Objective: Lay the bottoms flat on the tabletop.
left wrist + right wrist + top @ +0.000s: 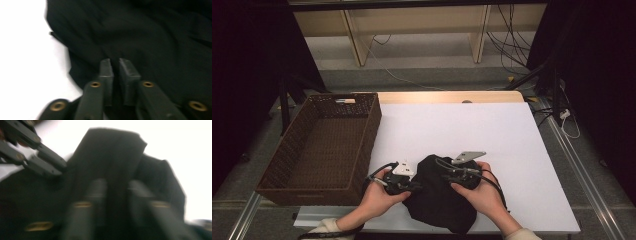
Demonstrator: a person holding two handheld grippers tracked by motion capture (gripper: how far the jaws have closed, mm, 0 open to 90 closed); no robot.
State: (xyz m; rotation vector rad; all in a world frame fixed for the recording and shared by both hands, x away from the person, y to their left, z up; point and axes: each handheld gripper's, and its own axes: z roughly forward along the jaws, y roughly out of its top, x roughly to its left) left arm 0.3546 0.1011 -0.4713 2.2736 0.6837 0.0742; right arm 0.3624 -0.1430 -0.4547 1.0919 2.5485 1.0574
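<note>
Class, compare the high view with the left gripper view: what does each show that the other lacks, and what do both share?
High view alone: the brown wicker basket at the table's left, both hands, each holding tongs at the cloth, and cables on the floor beyond the table.

Left gripper view alone: the left tongs close up, jaws nearly together with a thin gap, tips over the cloth's folds.

Both: the crumpled black cloth lying on the white table.

Black cloth (439, 200), dark brown woven basket (292, 187), white table sheet (492, 130), black grippers with brass-coloured rivets.
</note>
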